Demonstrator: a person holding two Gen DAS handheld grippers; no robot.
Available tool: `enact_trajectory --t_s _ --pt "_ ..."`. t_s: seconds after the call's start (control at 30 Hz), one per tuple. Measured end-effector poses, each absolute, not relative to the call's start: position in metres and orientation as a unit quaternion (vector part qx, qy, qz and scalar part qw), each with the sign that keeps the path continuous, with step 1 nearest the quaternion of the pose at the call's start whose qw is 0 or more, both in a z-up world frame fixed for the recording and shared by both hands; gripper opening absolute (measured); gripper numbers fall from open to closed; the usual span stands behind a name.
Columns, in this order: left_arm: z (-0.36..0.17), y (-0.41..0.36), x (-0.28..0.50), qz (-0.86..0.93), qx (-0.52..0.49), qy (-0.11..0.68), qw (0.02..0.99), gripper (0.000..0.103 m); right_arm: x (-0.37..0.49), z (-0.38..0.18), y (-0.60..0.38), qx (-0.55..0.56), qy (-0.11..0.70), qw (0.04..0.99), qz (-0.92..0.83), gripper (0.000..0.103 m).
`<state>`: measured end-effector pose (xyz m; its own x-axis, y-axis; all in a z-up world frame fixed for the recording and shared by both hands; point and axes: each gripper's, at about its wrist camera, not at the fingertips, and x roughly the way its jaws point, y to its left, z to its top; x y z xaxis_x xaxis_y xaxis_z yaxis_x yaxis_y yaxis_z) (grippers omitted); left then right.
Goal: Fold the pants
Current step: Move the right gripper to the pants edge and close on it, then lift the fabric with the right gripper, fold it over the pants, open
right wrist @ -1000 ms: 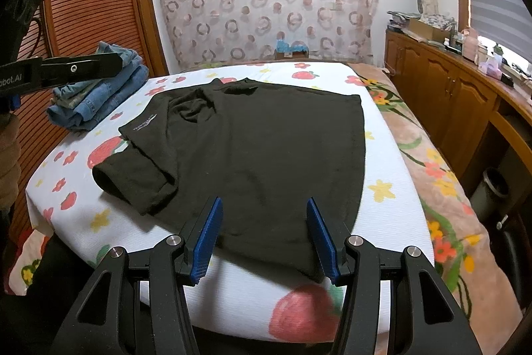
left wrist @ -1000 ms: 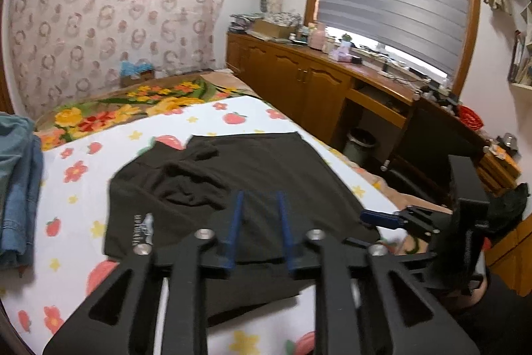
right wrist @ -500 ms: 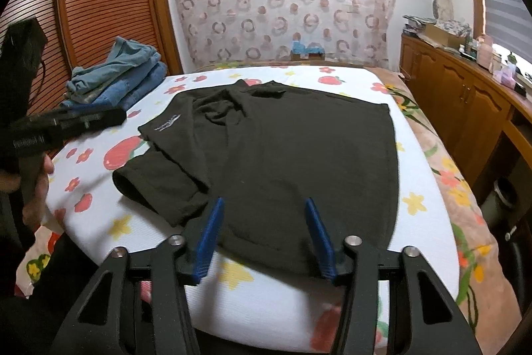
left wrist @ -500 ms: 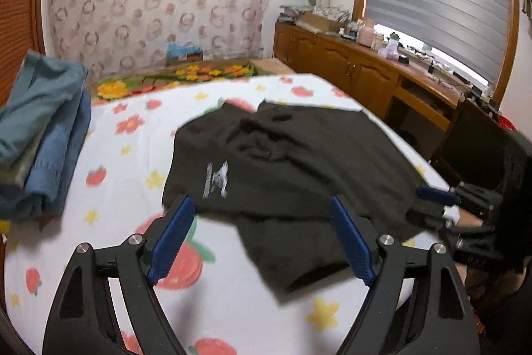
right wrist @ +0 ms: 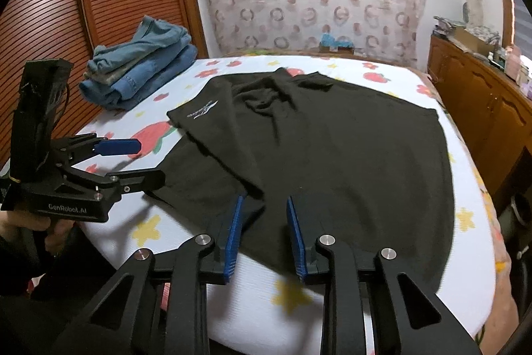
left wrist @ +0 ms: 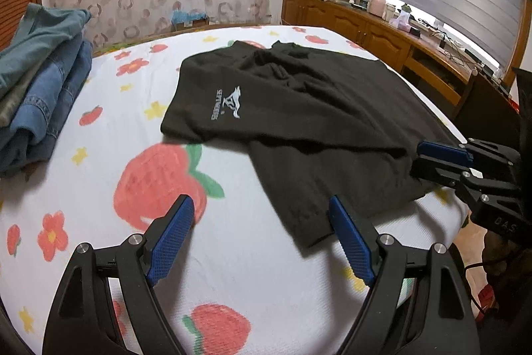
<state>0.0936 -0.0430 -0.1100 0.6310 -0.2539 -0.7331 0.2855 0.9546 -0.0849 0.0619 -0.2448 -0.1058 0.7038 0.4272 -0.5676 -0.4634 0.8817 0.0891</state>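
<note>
Black pants (left wrist: 299, 108) with a small white logo lie spread on the flowered bed sheet (left wrist: 133, 175). My left gripper (left wrist: 260, 203) stands wide open just above the sheet, with the hem of the nearer leg reaching in between its blue pads beside the right one. From the right wrist it shows side-on at the left (right wrist: 149, 162), held in a person's hand. My right gripper (right wrist: 265, 200) hovers low over the pants' (right wrist: 349, 155) near hem. Its jaws are closing with black cloth between them, a gap still showing. The left wrist view has it (left wrist: 417, 158) at the cloth's right edge.
A stack of folded jeans (left wrist: 36, 82) (right wrist: 143, 72) sits on the bed's far left. A wooden cabinet (right wrist: 482, 108) cluttered on top runs along the right wall under the window. Slatted wooden doors (right wrist: 116, 5) stand at the left. The bed's near edge lies just below both grippers.
My left gripper went from nearly shut to wide open and sank toward the near leg hem. My right gripper's jaws narrowed while it slid closer over the hem.
</note>
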Motion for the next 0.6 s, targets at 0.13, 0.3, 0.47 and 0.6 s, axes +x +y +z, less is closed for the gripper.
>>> enact_trajectory --t_s 0.13,0.3,0.47,0.6 --pt "-0.111 -0.04 0.091 -0.152 0.012 0.398 0.905 0.084 0.068 -0.106 -0.245 -0.036 0.309 0.918 0.245 0.027" --pt "-0.111 -0.04 0.09 -0.152 0.01 0.394 0.907 0.084 0.074 -0.103 -0.24 -0.038 0.316 0.915 0.247 0.024" --pt "-0.111 -0.039 0.09 -0.153 0.009 0.39 0.908 0.084 0.077 -0.099 -0.229 -0.049 0.312 0.914 0.254 0.008" --pt "-0.111 -0.039 0.089 -0.153 0.008 0.389 0.909 0.084 0.073 -0.094 -0.228 -0.048 0.298 0.919 0.256 0.002"
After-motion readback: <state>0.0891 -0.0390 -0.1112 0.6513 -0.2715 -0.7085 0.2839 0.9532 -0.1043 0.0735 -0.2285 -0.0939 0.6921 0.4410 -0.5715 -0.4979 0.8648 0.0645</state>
